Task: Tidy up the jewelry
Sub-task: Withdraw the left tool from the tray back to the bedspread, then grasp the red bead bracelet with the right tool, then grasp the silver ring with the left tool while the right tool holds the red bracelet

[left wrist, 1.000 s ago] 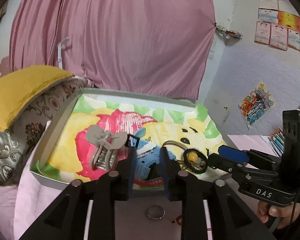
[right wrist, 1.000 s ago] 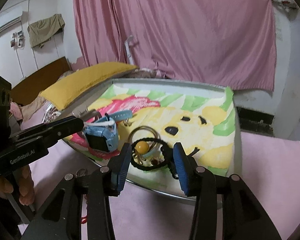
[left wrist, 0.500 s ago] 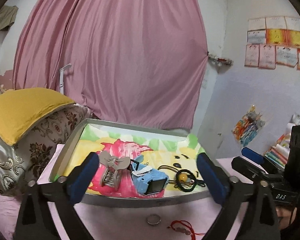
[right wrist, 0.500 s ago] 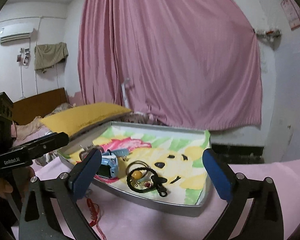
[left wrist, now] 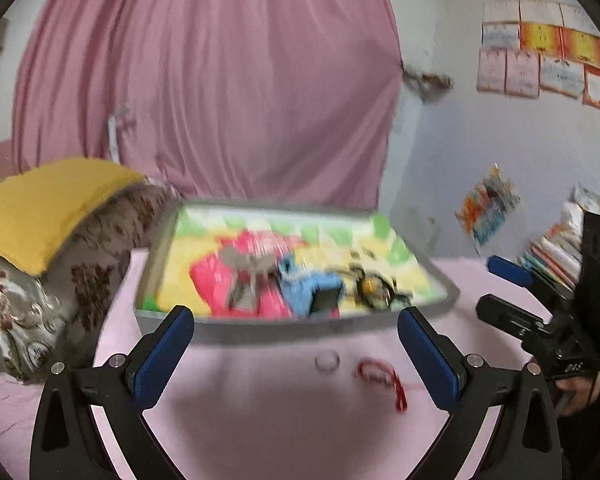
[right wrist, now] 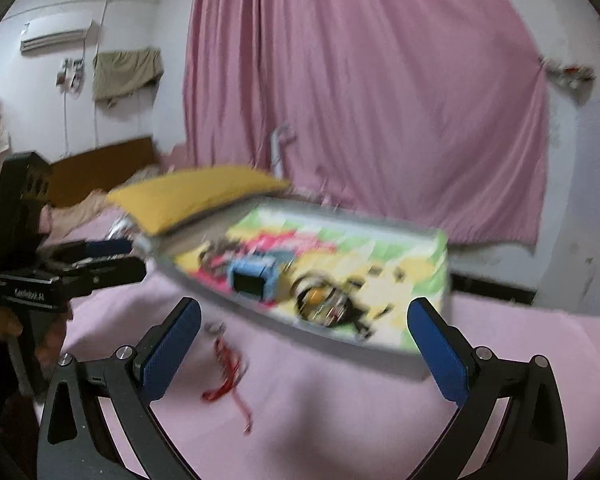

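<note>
Both grippers hang back on the near side of the tray [left wrist: 228, 326], and both have just been opening: the left gripper [left wrist: 296, 354] has its blue fingers [left wrist: 162, 354] spread as wide as they go with nothing between them, and the right gripper [right wrist: 304, 354] matches it, fingers [right wrist: 172, 346] apart and empty.

Trouble looks most likely right here in front of the tray. A small ring [left wrist: 327, 361] and a red cord [right wrist: 228, 376] lie loose on the pink bed cover [left wrist: 260, 420], just short of the tray's near wall. The cover looks soft, so a finger coming down flat could press the ring into the cloth or flick it off sideways. The cord is thin and limp; pinched at one end it may trail, snag the tray's rim and drag behind. With two open grippers this close together, they could also knock each other reaching for neighbouring pieces.

Inside the tray, on a bright cartoon lining, the view is blurred, but a grey hair clip [left wrist: 246, 270] sits left of centre, a blue watch [left wrist: 318, 294] at the near wall in the middle, and a dark looped band with a yellow bead [left wrist: 374, 288] to its right. They crowd together, so dropping more in carelessly could tangle them.

Beyond the tray's far wall hangs a pink curtain [left wrist: 220, 80].
</note>
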